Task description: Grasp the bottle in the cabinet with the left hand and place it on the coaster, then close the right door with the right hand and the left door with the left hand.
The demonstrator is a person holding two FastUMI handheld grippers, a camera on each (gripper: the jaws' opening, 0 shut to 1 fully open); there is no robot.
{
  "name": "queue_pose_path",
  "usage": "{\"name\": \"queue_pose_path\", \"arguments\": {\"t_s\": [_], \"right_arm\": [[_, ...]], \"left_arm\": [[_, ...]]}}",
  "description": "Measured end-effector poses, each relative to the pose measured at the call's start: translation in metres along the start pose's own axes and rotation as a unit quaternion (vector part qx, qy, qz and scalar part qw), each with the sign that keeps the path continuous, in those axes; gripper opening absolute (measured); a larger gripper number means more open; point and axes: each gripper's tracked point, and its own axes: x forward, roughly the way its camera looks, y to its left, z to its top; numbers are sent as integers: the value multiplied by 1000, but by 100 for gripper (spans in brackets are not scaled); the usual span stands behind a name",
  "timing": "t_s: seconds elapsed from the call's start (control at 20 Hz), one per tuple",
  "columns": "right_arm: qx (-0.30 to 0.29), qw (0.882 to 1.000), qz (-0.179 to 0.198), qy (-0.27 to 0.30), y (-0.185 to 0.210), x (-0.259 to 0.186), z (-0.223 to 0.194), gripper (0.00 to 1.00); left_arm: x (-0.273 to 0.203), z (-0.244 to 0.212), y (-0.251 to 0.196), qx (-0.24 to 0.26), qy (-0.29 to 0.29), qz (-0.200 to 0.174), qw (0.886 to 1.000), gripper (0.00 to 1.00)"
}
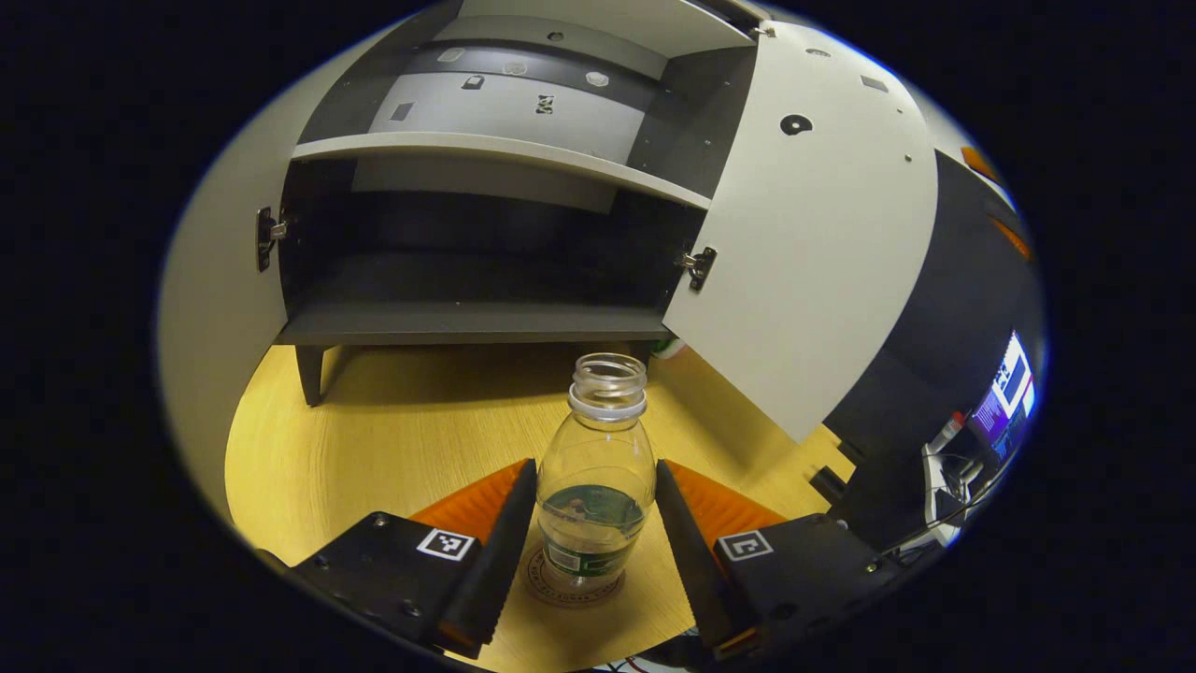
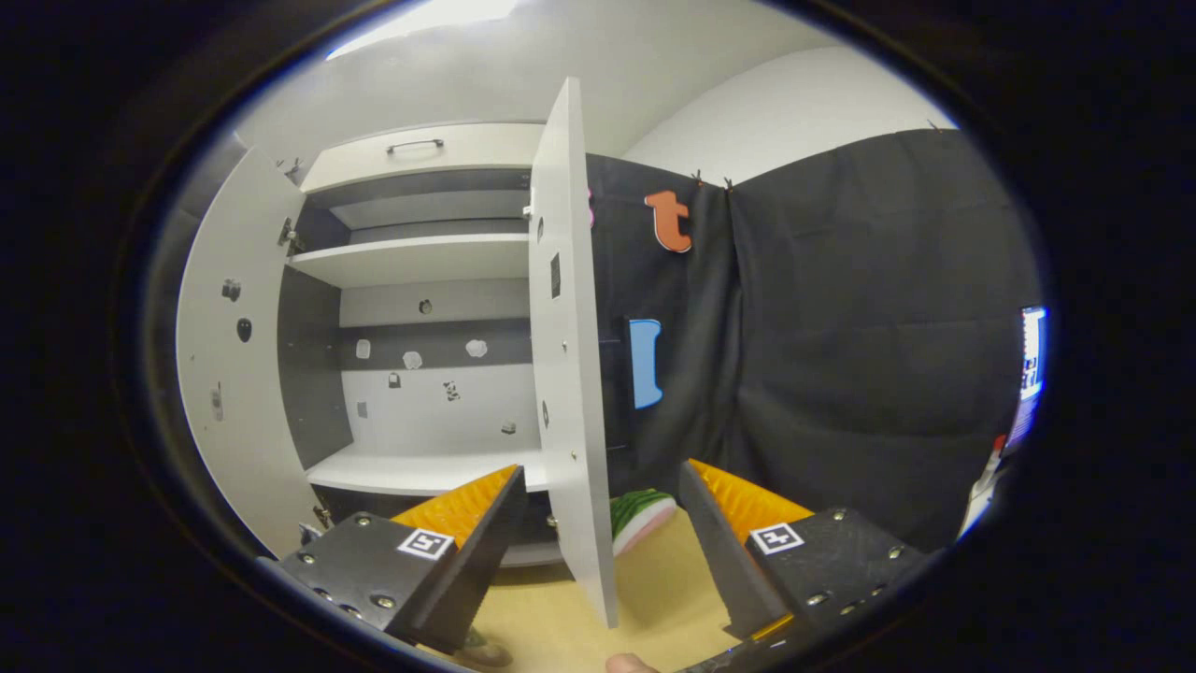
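Note:
A clear, capless plastic bottle (image 1: 598,467) with a green label stands upright on a round coaster (image 1: 553,587) on the wooden table, in front of the cabinet (image 1: 467,322). My left gripper (image 1: 596,477) is around the bottle, and its fingertips (image 1: 523,486) press on the bottle's sides. The left door (image 1: 220,308) and the right door (image 1: 813,252) both stand open. In the right gripper view my right gripper (image 2: 598,491) is open and holds nothing. The front edge of the open right door (image 2: 570,374) shows between its fingers, farther off.
The cabinet's shelves (image 2: 420,467) hold nothing, and small stickers dot the back panel. A green and pink object (image 2: 640,519) lies on the table behind the right door. A lit screen (image 1: 1009,393) and cables sit at the far right, by the black cloth wall (image 2: 841,327).

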Motion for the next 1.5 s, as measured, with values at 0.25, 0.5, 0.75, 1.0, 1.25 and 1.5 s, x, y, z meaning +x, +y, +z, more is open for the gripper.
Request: {"name": "queue_pose_path", "arguments": {"t_s": [0.25, 0.5, 0.75, 1.0, 1.25, 1.5], "right_arm": [[3, 1000, 6, 9, 3, 1, -7, 100], [5, 1000, 3, 9, 0, 0, -8, 97], [-2, 1000, 2, 11, -2, -2, -9, 97], [-5, 1000, 3, 11, -2, -3, -10, 97], [-6, 1000, 5, 14, -2, -3, -12, 97], [-3, 1000, 3, 19, -4, -1, -15, 100]], "left_arm": [[-10, -7, -6, 19, 12, -1, 1000, 80], [-12, -10, -10, 31, 26, 1, 999, 82], [-12, -11, -12, 47, 30, 9, 998, 82], [-14, -6, -18, 55, 27, 4, 998, 82], [-18, 3, -22, 55, 20, 6, 998, 83], [-20, 11, -26, 60, 14, 5, 998, 83]]}}
